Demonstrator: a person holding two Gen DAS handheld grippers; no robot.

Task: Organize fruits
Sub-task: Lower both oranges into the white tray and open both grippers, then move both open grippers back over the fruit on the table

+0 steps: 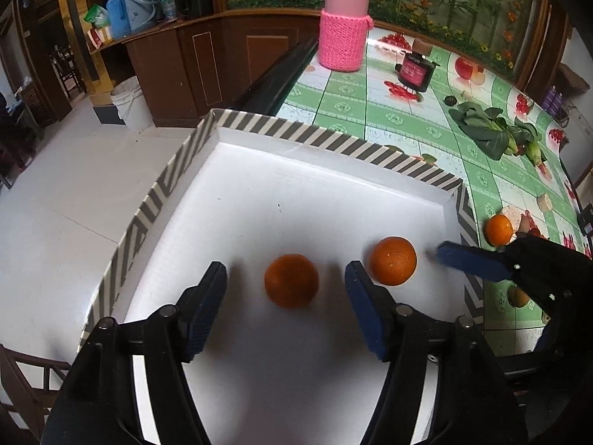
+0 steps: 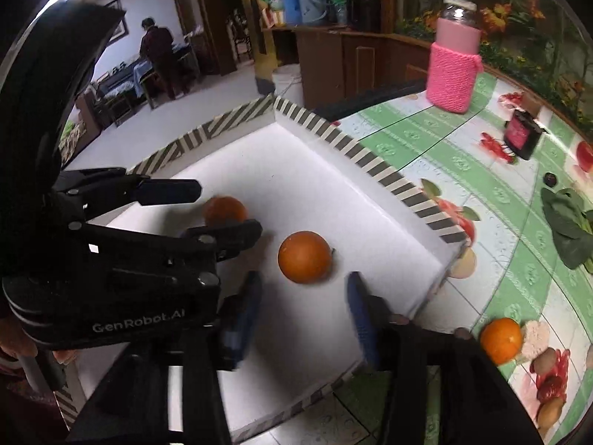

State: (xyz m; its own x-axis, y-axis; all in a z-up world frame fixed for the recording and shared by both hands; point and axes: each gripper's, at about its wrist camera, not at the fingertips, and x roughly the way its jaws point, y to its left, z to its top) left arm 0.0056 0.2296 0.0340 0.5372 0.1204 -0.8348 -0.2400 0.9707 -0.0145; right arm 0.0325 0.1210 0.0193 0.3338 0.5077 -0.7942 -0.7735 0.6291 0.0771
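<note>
Two oranges lie in a white tray with a striped rim (image 1: 281,128). My left gripper (image 1: 285,311) is open over the tray, with one orange (image 1: 291,280) between its fingers, not gripped. The second orange (image 1: 393,260) lies just right of it. My right gripper (image 2: 302,319) is open above that second orange (image 2: 304,257); one of its blue fingers (image 1: 470,259) shows in the left wrist view. The left gripper (image 2: 218,209) shows in the right view by the first orange (image 2: 225,209). A third orange (image 1: 499,229) (image 2: 501,340) sits on the table outside the tray (image 2: 389,181).
The table has a green fruit-print cloth (image 1: 348,100). On it stand a jar in a pink knitted sleeve (image 1: 343,35) (image 2: 454,70), a small dark box (image 1: 414,72), leafy greens (image 1: 489,129) and a small dark fruit (image 1: 450,101). The floor drops off left of the tray.
</note>
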